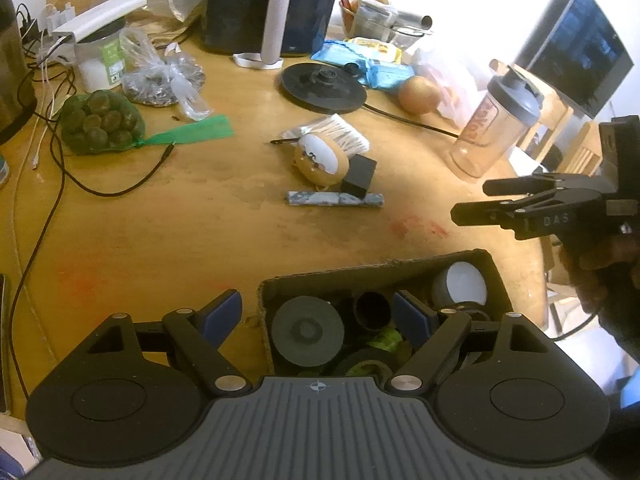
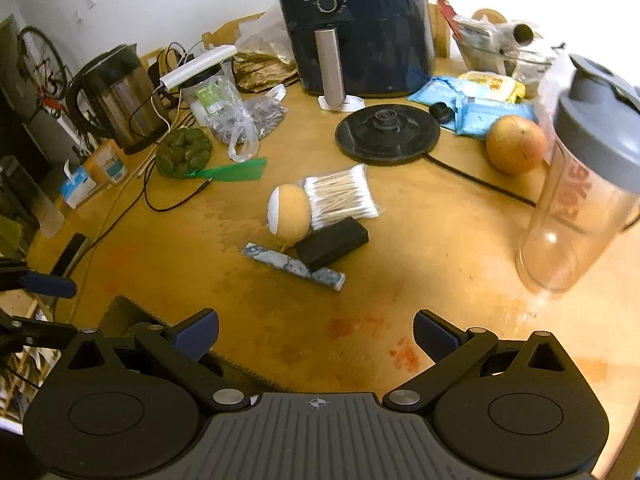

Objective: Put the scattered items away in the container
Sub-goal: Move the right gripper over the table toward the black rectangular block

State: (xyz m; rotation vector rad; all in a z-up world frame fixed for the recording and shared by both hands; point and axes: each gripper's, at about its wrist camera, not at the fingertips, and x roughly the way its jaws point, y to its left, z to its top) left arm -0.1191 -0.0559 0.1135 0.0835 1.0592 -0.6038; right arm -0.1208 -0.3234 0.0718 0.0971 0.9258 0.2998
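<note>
Cardboard container (image 1: 494,276) sits nearest, partly filled, under the wide, empty left gripper (image 1: 316,312).
Beyond it, mid-table, the marbled bar (image 2: 294,266) lies flat, long axis running left to right, touching the black block (image 2: 332,244), yellow toy (image 2: 289,214) and cotton swabs (image 2: 340,196). Right gripper (image 2: 316,334) hovers wide, empty, over the stained wooden table (image 2: 420,264); an air fryer (image 2: 360,28) stands behind.

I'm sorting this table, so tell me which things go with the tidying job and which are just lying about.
Job: cardboard box, cotton swabs, yellow round toy, black block, marbled bar.

Lying about: air fryer, kettle, kettle base, shaker bottle, grapefruit, wipes packet.
</note>
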